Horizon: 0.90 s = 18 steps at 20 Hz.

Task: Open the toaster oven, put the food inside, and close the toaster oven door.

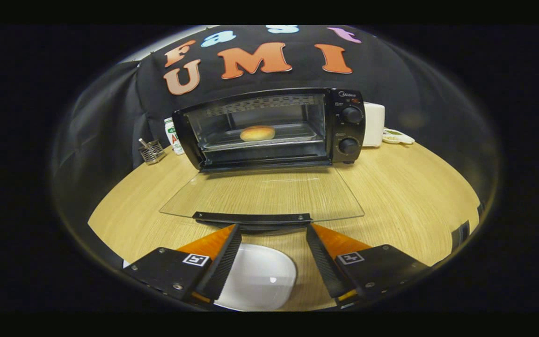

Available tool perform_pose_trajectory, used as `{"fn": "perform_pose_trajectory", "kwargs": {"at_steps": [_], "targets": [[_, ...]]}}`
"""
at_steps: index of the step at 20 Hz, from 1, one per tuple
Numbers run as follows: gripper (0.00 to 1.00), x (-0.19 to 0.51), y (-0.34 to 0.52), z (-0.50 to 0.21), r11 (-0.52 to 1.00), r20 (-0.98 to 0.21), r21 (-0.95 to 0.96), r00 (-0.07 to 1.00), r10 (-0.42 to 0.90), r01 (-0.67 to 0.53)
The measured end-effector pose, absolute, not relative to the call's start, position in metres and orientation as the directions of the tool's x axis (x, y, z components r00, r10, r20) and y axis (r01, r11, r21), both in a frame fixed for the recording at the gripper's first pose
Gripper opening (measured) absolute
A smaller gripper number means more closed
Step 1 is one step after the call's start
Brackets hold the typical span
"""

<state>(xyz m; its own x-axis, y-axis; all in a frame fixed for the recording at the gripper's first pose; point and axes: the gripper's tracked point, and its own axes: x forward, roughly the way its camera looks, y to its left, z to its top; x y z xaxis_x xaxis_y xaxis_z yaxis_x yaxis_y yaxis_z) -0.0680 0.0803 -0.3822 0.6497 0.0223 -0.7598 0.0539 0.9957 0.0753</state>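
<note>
A black toaster oven (344,126) stands at the back of the wooden table, beyond my fingers. Its glass door (260,194) lies folded down flat toward me, with the dark handle (252,217) along its near edge. A round bread bun (257,133) rests on the metal tray (297,133) inside the oven. My gripper (273,229) is open, its fingertips just short of the door handle with nothing between them. A white plate (262,278) with nothing on it sits on the table under and between my fingers.
Left of the oven stand a small wire basket (151,152) and a carton (172,135). A white box (374,124) and a small dish (396,136) sit to the oven's right. Bare wooden tabletop (414,196) spreads on both sides of the door.
</note>
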Motion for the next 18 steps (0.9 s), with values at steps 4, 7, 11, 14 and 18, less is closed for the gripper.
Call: {"fn": "perform_pose_trajectory", "kwargs": {"at_steps": [4,7,11,14,18], "targets": [[0.81,-0.066,0.080,-0.381,0.996,-0.762,0.066,0.648,0.015,0.056],[0.80,-0.064,0.080,-0.370,0.993,-0.744,0.088,0.668,0.013,0.079],[0.78,-0.053,0.080,-0.348,0.999,-0.692,0.018,0.722,-0.019,0.043],[0.78,-0.039,0.079,-0.329,0.999,-0.639,-0.010,0.769,-0.034,0.035],[0.78,-0.022,0.080,-0.307,1.000,-0.592,0.007,0.806,-0.018,0.027]]}}
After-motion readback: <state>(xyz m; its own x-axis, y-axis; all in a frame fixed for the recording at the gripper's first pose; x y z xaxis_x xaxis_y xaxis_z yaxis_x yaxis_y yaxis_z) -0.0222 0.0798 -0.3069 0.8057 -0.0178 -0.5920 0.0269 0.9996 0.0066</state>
